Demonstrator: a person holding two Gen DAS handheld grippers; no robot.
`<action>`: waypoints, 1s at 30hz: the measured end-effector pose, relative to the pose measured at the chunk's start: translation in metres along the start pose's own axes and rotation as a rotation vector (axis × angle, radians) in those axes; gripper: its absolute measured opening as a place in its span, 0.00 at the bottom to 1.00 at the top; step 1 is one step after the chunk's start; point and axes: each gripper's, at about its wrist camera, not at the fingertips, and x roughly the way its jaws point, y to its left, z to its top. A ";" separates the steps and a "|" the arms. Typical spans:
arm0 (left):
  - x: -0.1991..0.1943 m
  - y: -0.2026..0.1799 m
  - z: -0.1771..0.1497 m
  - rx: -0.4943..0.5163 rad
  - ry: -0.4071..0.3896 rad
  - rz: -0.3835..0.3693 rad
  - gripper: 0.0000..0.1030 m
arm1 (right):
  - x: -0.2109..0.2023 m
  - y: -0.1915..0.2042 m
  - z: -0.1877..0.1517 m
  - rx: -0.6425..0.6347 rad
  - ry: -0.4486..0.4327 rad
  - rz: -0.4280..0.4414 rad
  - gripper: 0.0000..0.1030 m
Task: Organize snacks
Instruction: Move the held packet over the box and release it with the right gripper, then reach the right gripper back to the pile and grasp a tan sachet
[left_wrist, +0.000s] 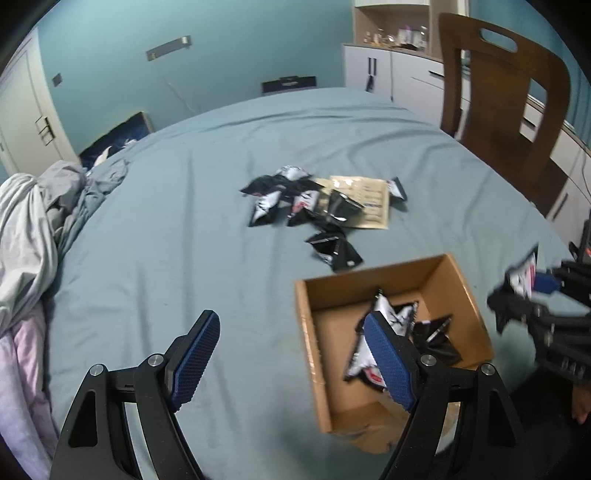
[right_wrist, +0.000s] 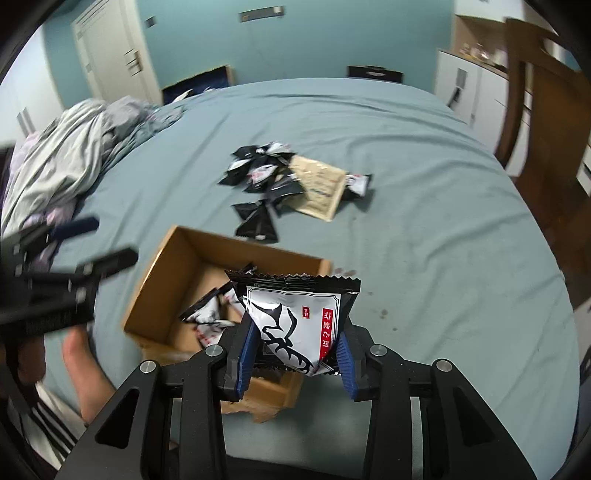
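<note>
An open cardboard box (left_wrist: 458, 284) (right_wrist: 162, 266) sits on the blue-green bed near me, with a few black-and-white snack packets (left_wrist: 395, 317) (right_wrist: 210, 314) inside. A pile of the same packets (left_wrist: 295, 199) (right_wrist: 262, 173) lies farther out, partly on a beige paper bag (left_wrist: 369, 203) (right_wrist: 321, 184). My left gripper (left_wrist: 291, 358) is open and empty, just left of the box. My right gripper (right_wrist: 295, 354) is shut on a snack packet (right_wrist: 295, 317) held upright over the box's near corner; it shows blurred at the right of the left wrist view (left_wrist: 524, 280).
Crumpled grey bedding (left_wrist: 33, 221) (right_wrist: 70, 162) lies at the bed's left side. A wooden chair (left_wrist: 506, 92) (right_wrist: 543, 129) stands at the right edge. White cabinets (left_wrist: 391, 70) are behind. A bare foot (right_wrist: 88, 365) rests by the box.
</note>
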 end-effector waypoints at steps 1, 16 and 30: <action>0.000 0.001 0.000 -0.005 0.000 -0.001 0.79 | 0.001 0.005 -0.001 -0.027 0.005 0.006 0.36; 0.005 -0.001 -0.001 0.009 0.015 0.015 0.79 | 0.014 -0.022 0.004 0.144 0.047 0.130 0.70; 0.008 -0.004 -0.003 0.023 0.029 0.025 0.79 | 0.008 -0.027 0.002 0.215 0.024 0.087 0.72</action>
